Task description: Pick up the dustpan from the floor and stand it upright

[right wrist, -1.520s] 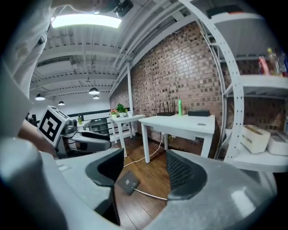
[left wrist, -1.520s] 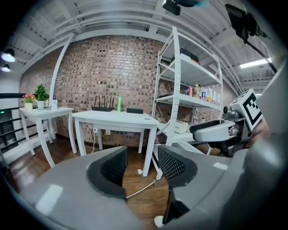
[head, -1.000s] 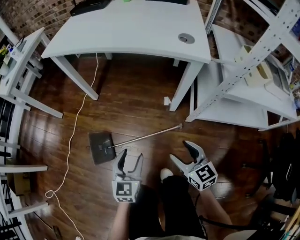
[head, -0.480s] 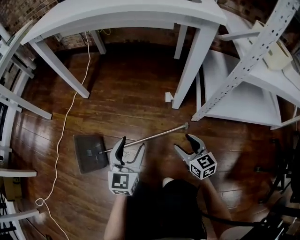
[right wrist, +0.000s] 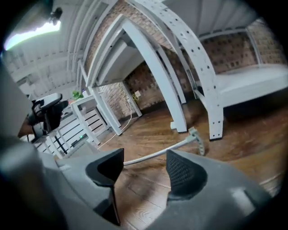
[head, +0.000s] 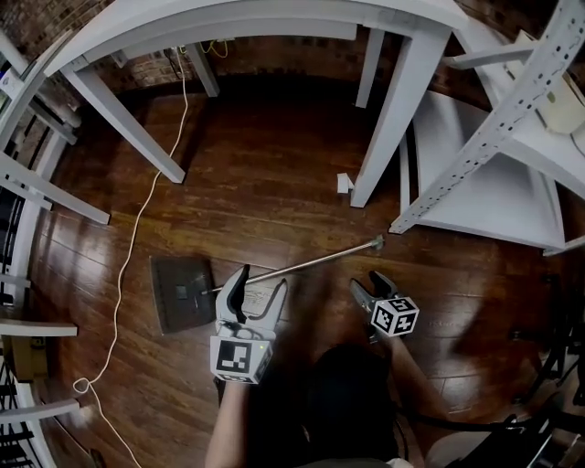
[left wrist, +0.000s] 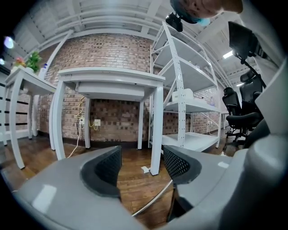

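The dark plank floor [head: 265, 192] is being lit from overhead, and glare is being reflected off it. A white desk [head: 274, 14] is being backed by a brick wall [left wrist: 112, 49]. White perforated shelving [head: 484, 123] is being kept beside the desk, with black office chairs [left wrist: 245, 119] beyond. A white cable [head: 131, 247] is being trailed across the boards.

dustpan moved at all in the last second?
No. The dustpan lies flat as before, its handle tip just as near the foot of the white table leg; only the view has shifted.

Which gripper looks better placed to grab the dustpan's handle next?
Probably left. The left gripper is open with the handle running between its jaws; the right gripper, also open, sits short of it.
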`<action>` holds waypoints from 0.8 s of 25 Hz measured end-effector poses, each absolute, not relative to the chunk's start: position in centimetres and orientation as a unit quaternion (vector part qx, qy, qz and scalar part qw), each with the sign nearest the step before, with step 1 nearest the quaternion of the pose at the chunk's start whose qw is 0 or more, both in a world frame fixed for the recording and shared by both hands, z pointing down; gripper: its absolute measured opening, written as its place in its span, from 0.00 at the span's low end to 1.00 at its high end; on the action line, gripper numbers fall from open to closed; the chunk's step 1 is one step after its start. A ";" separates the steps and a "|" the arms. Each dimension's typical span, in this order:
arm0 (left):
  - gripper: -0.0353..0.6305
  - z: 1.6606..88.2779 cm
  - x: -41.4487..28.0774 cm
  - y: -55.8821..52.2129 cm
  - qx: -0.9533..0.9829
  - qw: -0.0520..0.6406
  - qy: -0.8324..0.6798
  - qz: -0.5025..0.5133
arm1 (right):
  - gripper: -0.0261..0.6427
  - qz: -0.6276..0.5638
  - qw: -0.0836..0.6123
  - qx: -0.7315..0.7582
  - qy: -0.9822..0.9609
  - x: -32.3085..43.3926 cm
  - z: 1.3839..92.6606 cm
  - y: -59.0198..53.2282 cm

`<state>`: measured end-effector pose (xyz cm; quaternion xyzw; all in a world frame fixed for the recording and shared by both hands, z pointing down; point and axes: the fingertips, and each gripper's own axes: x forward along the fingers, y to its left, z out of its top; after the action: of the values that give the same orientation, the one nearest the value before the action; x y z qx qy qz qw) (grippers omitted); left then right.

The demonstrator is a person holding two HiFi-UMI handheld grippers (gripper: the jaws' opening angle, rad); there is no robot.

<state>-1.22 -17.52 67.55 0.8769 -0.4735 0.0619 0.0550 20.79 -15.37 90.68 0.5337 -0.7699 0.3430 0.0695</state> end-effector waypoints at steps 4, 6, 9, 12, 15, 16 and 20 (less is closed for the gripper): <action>0.51 67.8 -1.9 -17.8 0.871 0.055 -0.484 0.067 | 0.46 0.385 0.048 0.552 -0.738 21.0 93.6 -17.1; 0.51 68.0 -2.3 -18.0 0.867 0.061 -0.490 0.066 | 0.46 0.404 0.027 0.551 -0.730 20.6 94.5 -18.3; 0.51 68.3 -2.6 -18.3 0.863 0.068 -0.497 0.063 | 0.46 0.472 -0.046 0.543 -0.693 20.2 96.7 -19.9; 0.51 68.5 -2.6 -18.4 0.862 0.072 -0.498 0.062 | 0.46 0.546 -0.172 0.530 -0.625 20.7 98.6 -21.2; 0.51 68.7 -2.7 -18.6 0.860 0.076 -0.501 0.063 | 0.46 0.572 -0.305 0.518 -0.557 22.3 99.6 -22.7; 0.51 68.7 -2.8 -18.6 0.859 0.077 -0.502 0.063 | 0.46 0.574 -0.331 0.518 -0.541 22.8 100.0 -23.0; 0.51 68.7 -3.4 -18.4 0.857 0.080 -0.505 0.068 | 0.46 0.573 -0.375 0.516 -0.515 23.5 101.6 -24.0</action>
<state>-3.42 -18.44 68.68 0.8570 -0.5045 0.0678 0.0799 23.45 -24.00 101.57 0.5162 -0.5145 0.5730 -0.3748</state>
